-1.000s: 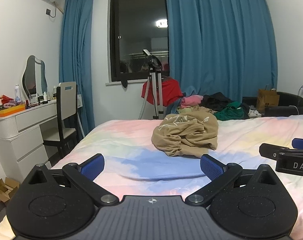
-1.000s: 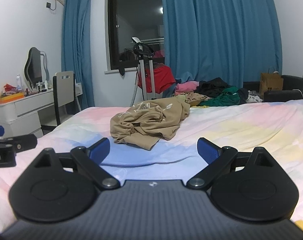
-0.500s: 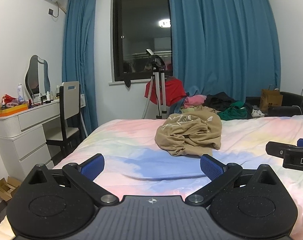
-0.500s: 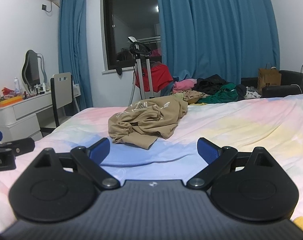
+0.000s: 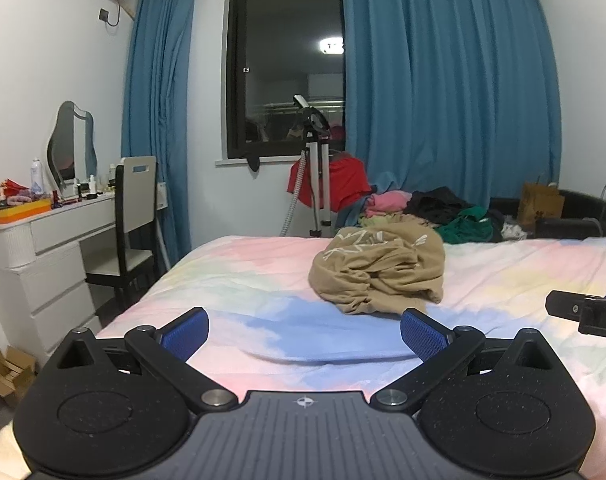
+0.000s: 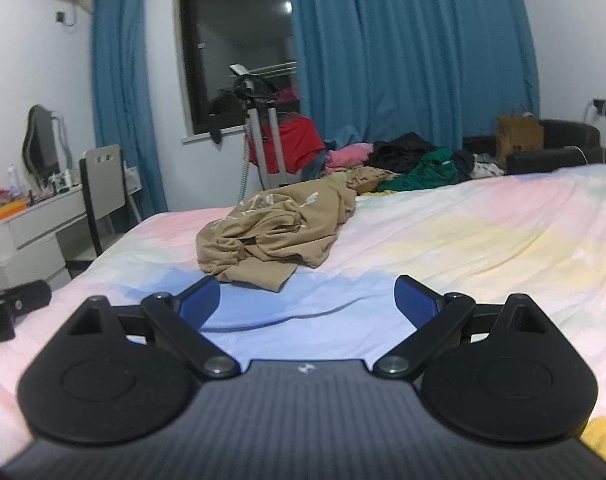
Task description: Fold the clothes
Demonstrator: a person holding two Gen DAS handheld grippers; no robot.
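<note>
1. At the bottom of the left wrist view, the left gripper has its blue fingers spread wide, holding nothing.
2. The right gripper gapes equally wide, empty, above the bedsheet.
3. The crumpled tan garment lies mid-frame, beyond both grippers, untouched.

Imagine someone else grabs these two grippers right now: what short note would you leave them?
Left gripper: open, empty, above the bed, short of the shirt.
Right gripper: open, empty, just short of the shirt's near edge.
Tan shirt: crumpled in a heap mid-bed, untouched.
More clothes: piled beyond the bed's far edge.
Done: nothing folded.
Left: grasp the shirt, spread it flat, fold it; probably the pile afterwards.
</note>
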